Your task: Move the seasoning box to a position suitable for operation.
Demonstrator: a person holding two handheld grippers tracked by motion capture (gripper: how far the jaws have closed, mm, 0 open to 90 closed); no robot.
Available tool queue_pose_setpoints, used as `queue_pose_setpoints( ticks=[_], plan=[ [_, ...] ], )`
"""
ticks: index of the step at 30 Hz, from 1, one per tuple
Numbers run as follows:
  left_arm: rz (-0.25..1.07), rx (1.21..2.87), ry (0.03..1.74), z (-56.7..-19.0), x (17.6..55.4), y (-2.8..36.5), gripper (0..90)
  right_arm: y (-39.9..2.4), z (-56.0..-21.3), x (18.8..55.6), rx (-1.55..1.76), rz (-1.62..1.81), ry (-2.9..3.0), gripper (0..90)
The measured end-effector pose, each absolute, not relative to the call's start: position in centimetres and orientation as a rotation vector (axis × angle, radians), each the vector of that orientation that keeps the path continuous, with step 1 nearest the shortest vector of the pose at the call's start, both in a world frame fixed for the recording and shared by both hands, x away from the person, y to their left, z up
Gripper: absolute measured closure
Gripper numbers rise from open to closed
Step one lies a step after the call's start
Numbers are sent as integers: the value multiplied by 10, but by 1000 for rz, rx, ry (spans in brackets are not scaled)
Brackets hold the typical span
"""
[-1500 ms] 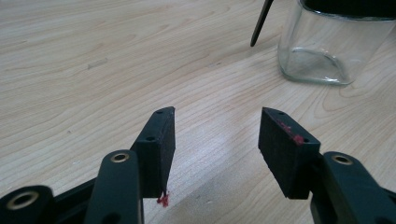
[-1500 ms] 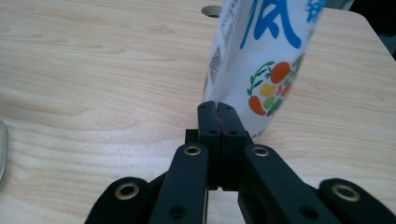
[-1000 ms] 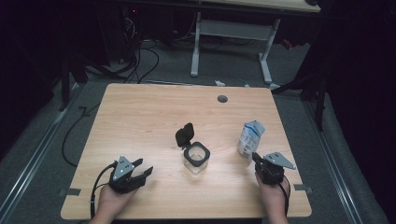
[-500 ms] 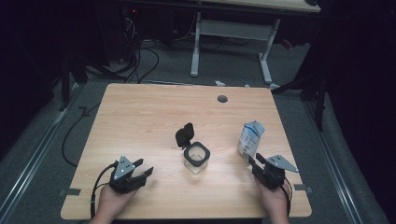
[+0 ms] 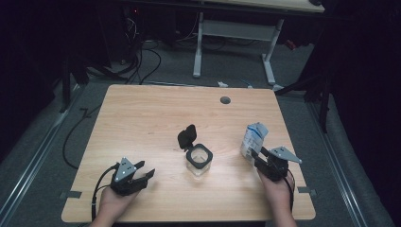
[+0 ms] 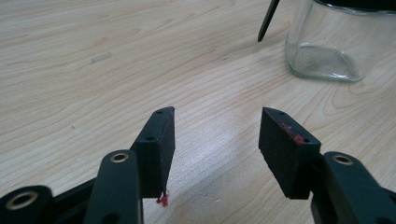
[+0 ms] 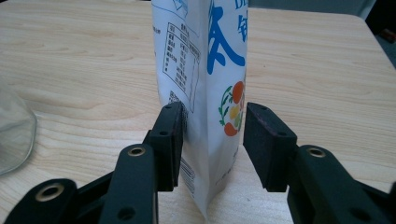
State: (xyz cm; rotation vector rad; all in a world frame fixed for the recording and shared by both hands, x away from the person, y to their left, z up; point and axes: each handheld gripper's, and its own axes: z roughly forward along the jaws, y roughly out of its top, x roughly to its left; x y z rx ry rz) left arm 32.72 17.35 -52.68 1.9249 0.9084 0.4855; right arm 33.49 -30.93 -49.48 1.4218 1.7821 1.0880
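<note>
Right now the right hand-held gripper (image 7: 212,133) has its jaws spread around the lower part of a white food pouch (image 7: 205,79), which stands upright on the table (image 7: 70,70). Its jaws have just been opening, and the pouch sits between them: the left pad lies against or just beside the panel with the printed nutrition table, while a narrow gap separates the right pad from the side bearing blue characters and a fruit picture. In the high view this right hand-held gripper (image 5: 259,158) sits near the table's right edge with the pouch (image 5: 252,138) just beyond it.

The left hand-held gripper (image 6: 216,140) rests low over bare wood with its jaws wide apart and nothing between them. Ahead of it and off to one side stands a square clear glass jar (image 6: 343,39). From above, the jar (image 5: 199,160) is at the table's middle, its black hinged lid (image 5: 187,136) flipped up and open, well apart from the left hand-held gripper (image 5: 142,172).
</note>
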Motion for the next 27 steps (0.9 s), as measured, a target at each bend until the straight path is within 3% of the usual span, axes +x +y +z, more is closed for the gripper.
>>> queue_pose_setpoints(
  ticks=[6, 17, 21, 27],
  plan=[
    [480, 1933, 911, -529, 328, 172, 463, -305, -495, 334, 1367, 1086, 1792, 693],
    [469, 1931, 912, -528, 327, 172, 462, -304, -495, 334, 1337, 1101, 1792, 759],
    [465, 1923, 910, -528, 327, 172, 461, -302, -493, 335, 1333, 1105, 1767, 694],
    [463, 1925, 909, -528, 327, 173, 461, -302, -496, 337, 1343, 1113, 1779, 747]
  ],
)
